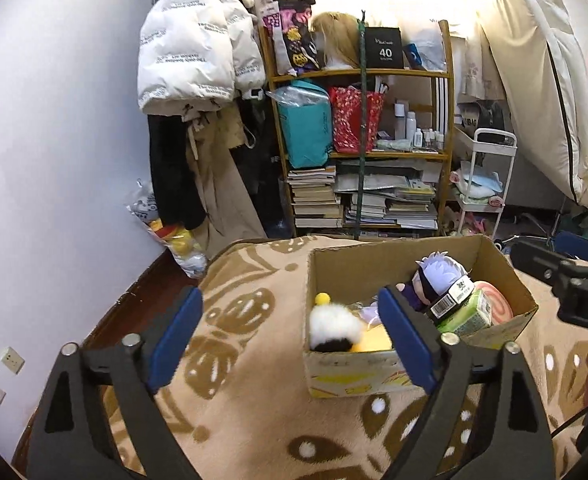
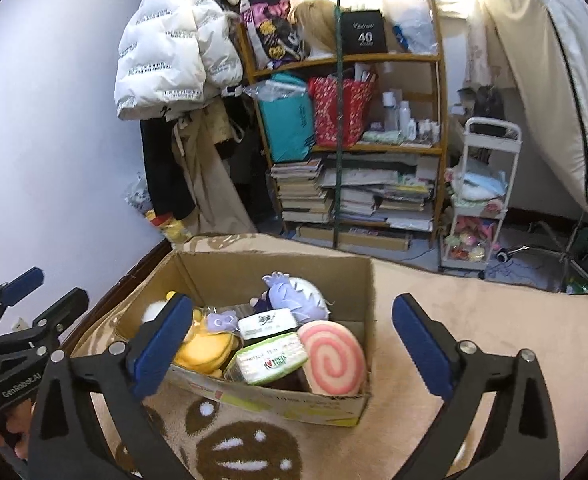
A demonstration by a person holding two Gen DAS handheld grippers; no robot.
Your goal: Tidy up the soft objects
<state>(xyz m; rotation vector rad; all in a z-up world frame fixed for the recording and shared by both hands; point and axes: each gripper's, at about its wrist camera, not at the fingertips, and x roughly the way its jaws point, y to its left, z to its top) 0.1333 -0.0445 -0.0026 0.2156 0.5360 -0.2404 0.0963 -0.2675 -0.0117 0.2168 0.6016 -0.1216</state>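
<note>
Two grippers stand over one box, both with nothing in them.

Left wrist view: the left gripper (image 1: 290,340) has its blue pads spread wide, nothing between them but blanket (image 1: 234,360). The box (image 1: 390,264) sits just ahead and to the right of it, its near corner behind the right-hand pad. Inside, a white pom-pom toy (image 1: 336,322) lies nearest, a grey-haired doll (image 1: 440,276) further in, a tissue pack (image 1: 468,316) beyond the pad. Packing them upright and tight looks meant to save room. The right gripper's body shows at the far right edge.

Right wrist view: the right gripper (image 2: 292,344) is likewise agape and empty, the box straight ahead between its fingers. A pink swirl cushion (image 2: 332,360) leans against the near wall, wedged by the tissue pack; a yellow plush (image 2: 206,350) lies behind the left-hand pad. The left gripper sits off to the left, clear of the box. The sorting looks largely done, I judge.
</note>
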